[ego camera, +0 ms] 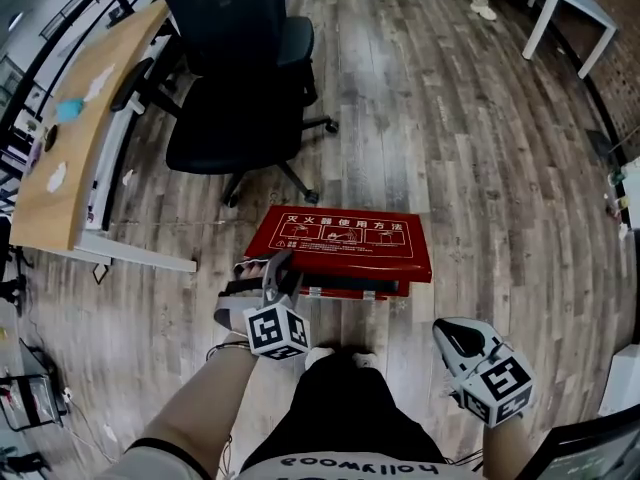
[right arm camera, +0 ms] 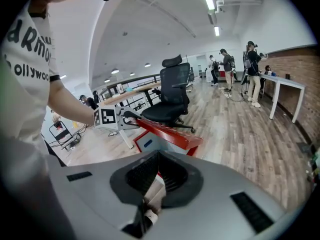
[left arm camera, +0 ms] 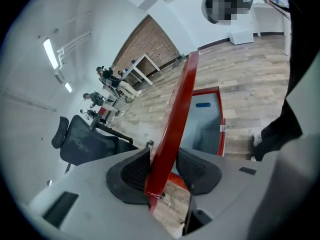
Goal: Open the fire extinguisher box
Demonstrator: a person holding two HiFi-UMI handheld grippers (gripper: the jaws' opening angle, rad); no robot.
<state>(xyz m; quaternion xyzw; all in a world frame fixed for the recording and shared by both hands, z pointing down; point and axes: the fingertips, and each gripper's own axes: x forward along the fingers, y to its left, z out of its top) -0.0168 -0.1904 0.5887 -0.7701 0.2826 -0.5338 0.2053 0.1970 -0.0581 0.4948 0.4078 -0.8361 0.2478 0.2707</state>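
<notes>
The red fire extinguisher box (ego camera: 350,288) lies on the wooden floor in front of me, and its red lid (ego camera: 345,240) with white print is lifted off the body. My left gripper (ego camera: 280,268) is at the lid's front left corner. In the left gripper view the lid's edge (left arm camera: 175,114) runs between the two pads, which press on it, so the left gripper (left arm camera: 165,166) is shut on the lid. The box's pale inside (left arm camera: 205,124) shows beyond. My right gripper (ego camera: 455,336) hangs at the lower right, away from the box. Its jaws (right arm camera: 157,171) are shut and hold nothing.
A black office chair (ego camera: 240,78) stands just behind the box, beside a wooden desk (ego camera: 90,118) at the left. A white table (ego camera: 570,8) is far back at the right. Several people (right arm camera: 250,69) stand in the distance. My own legs (ego camera: 340,408) are below the box.
</notes>
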